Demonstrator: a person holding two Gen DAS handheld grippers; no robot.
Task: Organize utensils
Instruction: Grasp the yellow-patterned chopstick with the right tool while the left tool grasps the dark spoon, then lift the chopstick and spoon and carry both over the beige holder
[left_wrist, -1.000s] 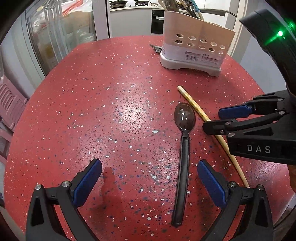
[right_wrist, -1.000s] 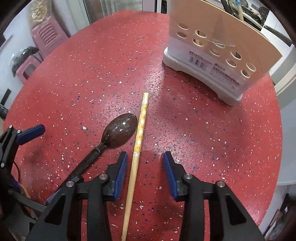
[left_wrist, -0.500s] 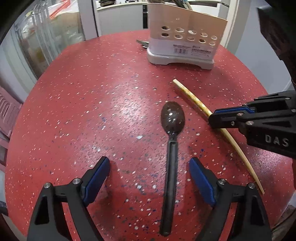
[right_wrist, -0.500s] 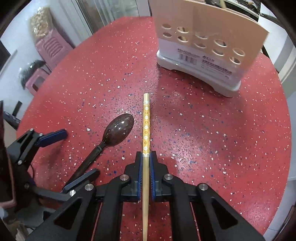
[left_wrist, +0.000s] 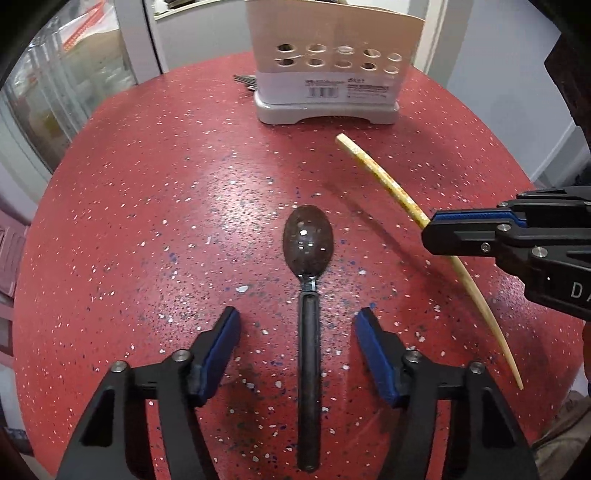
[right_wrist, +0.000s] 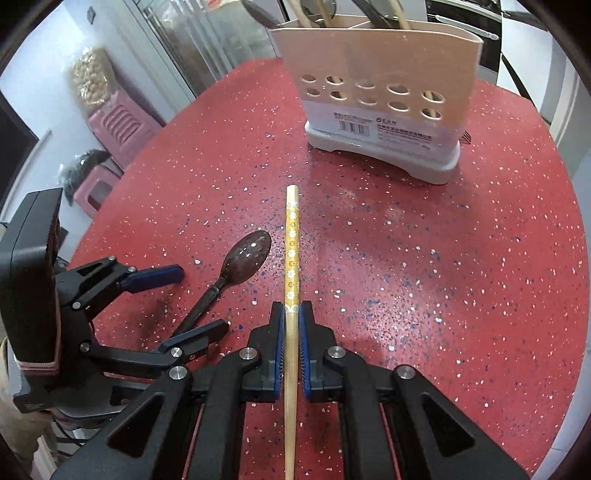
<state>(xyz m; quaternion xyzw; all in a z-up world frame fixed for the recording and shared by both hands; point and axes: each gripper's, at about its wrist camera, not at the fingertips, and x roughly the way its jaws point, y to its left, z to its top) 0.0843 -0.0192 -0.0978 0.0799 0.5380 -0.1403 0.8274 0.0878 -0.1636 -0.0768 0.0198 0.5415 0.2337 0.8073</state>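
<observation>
Right gripper (right_wrist: 291, 345) around chopstick (right_wrist: 291, 251)

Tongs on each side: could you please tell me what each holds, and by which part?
The right tongs clamp the chopstick along its plain shaft, just below the patterned end. The left tongs are closing astride the spoon's handle, not yet touching it.

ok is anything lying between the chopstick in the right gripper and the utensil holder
Nothing visible does. The right gripper is shut on the chopstick, and only bare red table lies ahead of its tip up to the utensil holder. The spoon sits off to its left.
</observation>
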